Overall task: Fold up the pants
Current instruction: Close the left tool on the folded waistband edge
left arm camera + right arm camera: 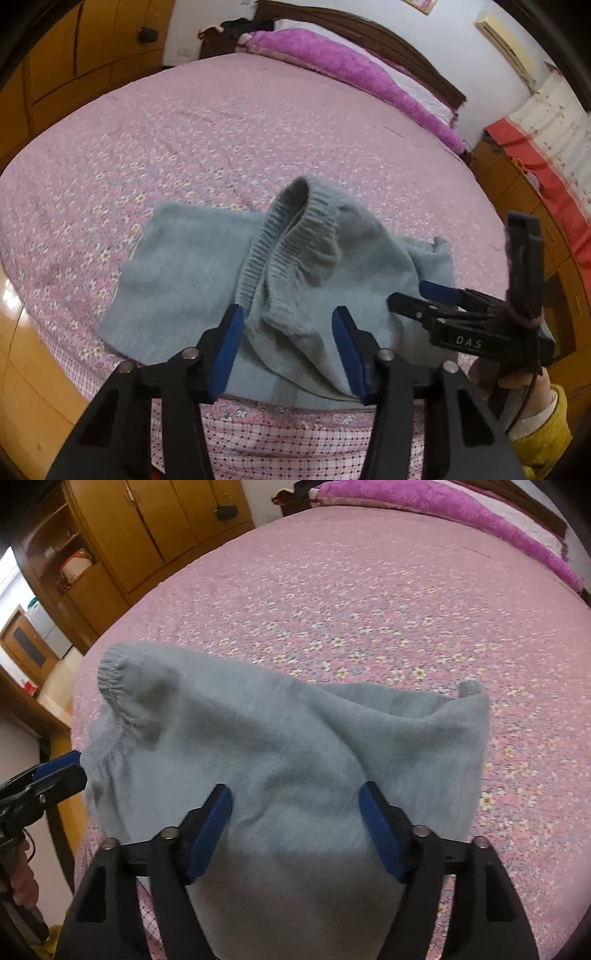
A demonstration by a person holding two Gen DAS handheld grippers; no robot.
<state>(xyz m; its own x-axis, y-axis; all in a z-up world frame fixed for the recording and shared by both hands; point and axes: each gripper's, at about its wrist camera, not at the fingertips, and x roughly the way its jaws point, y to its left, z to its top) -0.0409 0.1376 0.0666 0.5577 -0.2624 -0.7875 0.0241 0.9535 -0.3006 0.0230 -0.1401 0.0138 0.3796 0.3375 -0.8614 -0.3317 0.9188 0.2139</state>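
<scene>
Grey-blue fleece pants (192, 280) lie bunched on the pink flowered bedspread (221, 140) near the bed's front edge, with the ribbed elastic waistband (291, 229) humped up in the middle. My left gripper (288, 339) is open, its blue pads on either side of a fold of the cloth. My right gripper (406, 291) shows at the right in the left wrist view, open, its tips at the cloth. In the right wrist view the right gripper (295, 819) is open over the pants (280, 746). The left gripper (59, 768) shows at the left edge.
A purple blanket (354, 70) and pillows lie along the dark headboard at the far side. Wooden wardrobes (155, 528) stand to the left of the bed. A wooden cabinet with a red cloth (535, 162) stands at the right. The checked bed skirt (295, 435) hangs below the front edge.
</scene>
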